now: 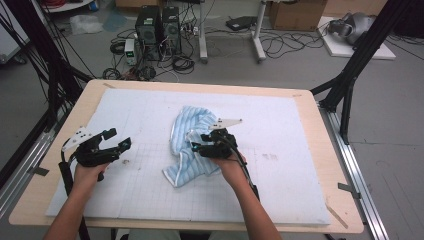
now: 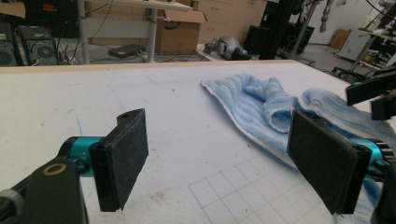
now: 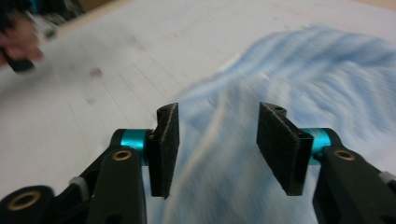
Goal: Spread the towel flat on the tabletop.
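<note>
A light blue striped towel (image 1: 192, 132) lies crumpled on the middle of the white mat (image 1: 280, 130). My right gripper (image 1: 196, 142) hovers over the towel's middle, pointing left. In the right gripper view it (image 3: 223, 147) is open, with blurred towel (image 3: 299, 70) under and beyond its jaws and nothing held between them. My left gripper (image 1: 117, 138) is over bare mat at the left, well apart from the towel. Its jaws stand wide open (image 2: 224, 163) and point toward the towel (image 2: 261, 102).
The mat covers a wooden table (image 1: 85, 100) with edges on all sides. Computer towers (image 1: 157, 27), cables and boxes stand on the floor beyond the far edge. Black frame legs (image 1: 350, 75) rise at the right. Bare mat surrounds the towel.
</note>
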The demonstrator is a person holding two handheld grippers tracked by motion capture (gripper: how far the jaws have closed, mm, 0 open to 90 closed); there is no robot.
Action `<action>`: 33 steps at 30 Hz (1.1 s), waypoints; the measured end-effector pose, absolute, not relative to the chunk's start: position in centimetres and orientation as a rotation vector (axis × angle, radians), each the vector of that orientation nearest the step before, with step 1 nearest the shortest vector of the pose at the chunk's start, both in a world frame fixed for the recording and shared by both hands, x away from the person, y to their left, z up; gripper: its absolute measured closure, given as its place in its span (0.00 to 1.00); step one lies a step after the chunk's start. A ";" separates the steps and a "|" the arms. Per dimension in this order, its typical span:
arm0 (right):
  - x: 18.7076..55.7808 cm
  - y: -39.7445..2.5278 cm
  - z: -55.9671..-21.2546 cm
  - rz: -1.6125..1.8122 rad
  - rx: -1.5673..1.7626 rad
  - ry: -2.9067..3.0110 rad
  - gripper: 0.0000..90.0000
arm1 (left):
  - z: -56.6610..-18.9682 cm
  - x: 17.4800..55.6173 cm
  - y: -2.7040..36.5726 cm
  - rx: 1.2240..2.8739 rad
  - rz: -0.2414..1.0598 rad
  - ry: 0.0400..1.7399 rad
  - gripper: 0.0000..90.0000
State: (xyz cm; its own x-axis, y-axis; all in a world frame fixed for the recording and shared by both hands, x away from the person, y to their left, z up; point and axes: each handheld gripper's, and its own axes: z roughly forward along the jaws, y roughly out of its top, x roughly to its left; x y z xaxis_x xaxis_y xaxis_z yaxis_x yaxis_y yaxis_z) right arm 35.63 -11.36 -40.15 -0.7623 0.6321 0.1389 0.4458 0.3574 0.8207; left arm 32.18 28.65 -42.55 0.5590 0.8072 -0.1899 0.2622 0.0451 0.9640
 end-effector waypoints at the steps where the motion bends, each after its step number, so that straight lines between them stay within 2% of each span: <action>1: 35.2 -11.7 -40.3 1.343 0.973 2.425 0.49 | -42.6 32.2 28.5 1.516 0.529 0.951 0.23; 5: 33.9 -11.8 -41.0 1.260 0.936 2.458 0.48 | -42.7 32.2 28.3 1.526 0.529 0.946 0.23; 6: 33.8 -11.6 -41.3 1.212 0.908 2.468 0.53 | -42.7 32.2 28.2 1.531 0.527 0.944 0.23; 7: 33.7 -11.3 -41.5 1.149 0.870 2.480 0.62 | -42.7 32.2 28.1 1.535 0.525 0.941 0.23; 9: 33.7 -11.2 -41.6 1.062 0.801 2.497 0.90 | -42.8 32.2 28.0 1.538 0.522 0.939 0.24; 11: 34.2 -11.7 -41.4 1.106 0.840 2.462 0.94 | -42.8 32.2 28.0 1.539 0.520 0.939 0.24; 19: 38.9 -16.9 -39.7 1.089 1.117 2.185 0.95 | -42.9 32.3 27.3 1.553 0.508 0.925 0.24; 26: 41.7 -19.0 -39.7 0.906 1.268 2.000 0.94 | -43.0 32.3 26.9 1.566 0.497 0.919 0.24; 27: 42.0 -19.5 -40.1 0.934 1.328 2.008 0.85 | -43.0 32.3 26.9 1.567 0.496 0.916 0.24; 28: 42.0 -19.5 -40.1 0.934 1.328 2.008 0.85 | -43.0 32.3 26.9 1.567 0.496 0.916 0.25; 30: 41.6 -19.5 -40.3 0.966 1.321 2.013 0.73 | -43.0 32.4 26.8 1.573 0.489 0.908 0.26; 33: 40.4 -19.8 -39.8 1.031 1.301 1.991 0.62 | -43.1 32.3 26.4 1.591 0.476 0.894 0.28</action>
